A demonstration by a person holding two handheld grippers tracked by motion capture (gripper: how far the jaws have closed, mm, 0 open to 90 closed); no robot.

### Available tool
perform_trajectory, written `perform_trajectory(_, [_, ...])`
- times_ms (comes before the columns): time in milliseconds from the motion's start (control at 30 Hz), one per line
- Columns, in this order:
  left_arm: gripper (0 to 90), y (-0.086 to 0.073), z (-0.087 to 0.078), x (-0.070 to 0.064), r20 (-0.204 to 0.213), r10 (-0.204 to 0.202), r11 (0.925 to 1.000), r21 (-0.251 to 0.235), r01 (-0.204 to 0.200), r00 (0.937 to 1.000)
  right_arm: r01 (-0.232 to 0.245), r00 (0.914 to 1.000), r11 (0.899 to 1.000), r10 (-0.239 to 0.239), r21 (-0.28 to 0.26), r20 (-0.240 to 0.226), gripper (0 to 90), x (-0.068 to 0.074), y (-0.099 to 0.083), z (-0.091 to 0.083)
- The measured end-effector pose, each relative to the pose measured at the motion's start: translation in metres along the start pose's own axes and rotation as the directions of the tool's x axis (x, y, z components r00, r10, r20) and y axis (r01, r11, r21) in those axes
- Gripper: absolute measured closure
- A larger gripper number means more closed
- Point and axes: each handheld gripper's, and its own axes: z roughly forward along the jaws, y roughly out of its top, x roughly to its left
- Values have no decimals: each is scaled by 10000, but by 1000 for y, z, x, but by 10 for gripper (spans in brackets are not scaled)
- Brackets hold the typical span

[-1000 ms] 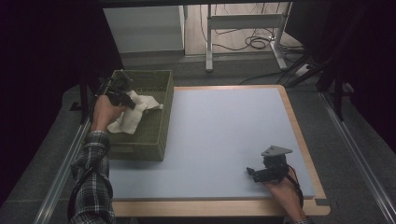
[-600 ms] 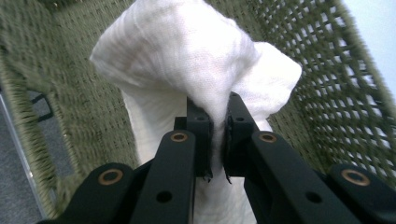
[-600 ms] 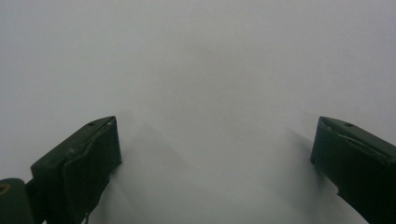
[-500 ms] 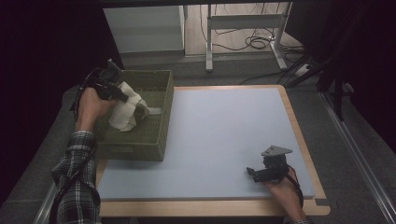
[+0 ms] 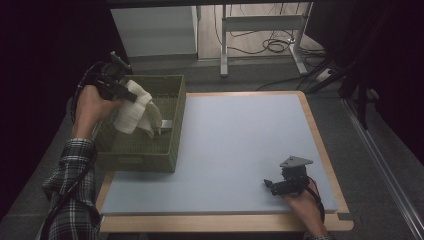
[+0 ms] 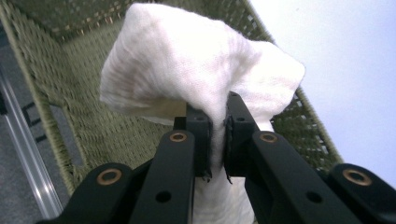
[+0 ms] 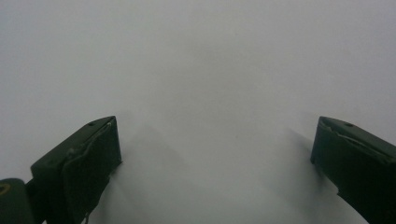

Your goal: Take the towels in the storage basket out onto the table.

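Pale blue-grey covers the top of the desk (image 5: 240,150), and a light wood rim runs around it. Behind the desk is a dim room with a grey floor, a white cabinet (image 5: 152,30), a metal stand (image 5: 260,25) and dark cables (image 5: 272,45).

There is one green woven basket (image 5: 145,150) at the left edge of the desk. There is one white cloth (image 5: 135,112), held up over the basket. There are two tongs. The left tongs (image 6: 215,135) are pinched tight on the cloth. The right tongs (image 7: 215,154) are wide apart, low over the bare desk near the right front corner.
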Motion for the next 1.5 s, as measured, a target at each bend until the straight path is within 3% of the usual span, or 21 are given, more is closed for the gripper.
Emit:
perform_trajectory(367, [834,16,-38,-21,-189,457,9979,-460,-465,9988,-5,10000,10000,5,17,-10,15,0,0,0])
perform_trajectory(533, [832,22,-47,-30,-202,646,9963,-548,-656,9977,15,10000,10000,-14,25,-7,15,0,0,0])
perform_trajectory(1000, [830,47,-77,-72,-133,1555,9811,-1144,-1560,9877,11,10000,10000,-11,17,-5,15,0,0,0])
perform_trajectory(1300, [829,59,-78,-96,154,1992,9716,-1332,-1954,9798,9,10000,10000,-9,18,-5,15,0,0,0])
perform_trajectory(1367, [828,64,-74,-106,292,2289,9664,-1272,-2235,9730,10,10000,10000,-10,18,-5,15,0,0,0])
perform_trajectory(1467, [827,67,-70,-112,417,2377,9644,-1293,-2306,9704,19,10000,10000,-19,18,-13,15,0,0,0])
perform_trajectory(1500, [827,71,-65,-118,522,2540,9611,-1256,-2460,9658,19,10000,10000,-19,17,-14,15,0,0,0])
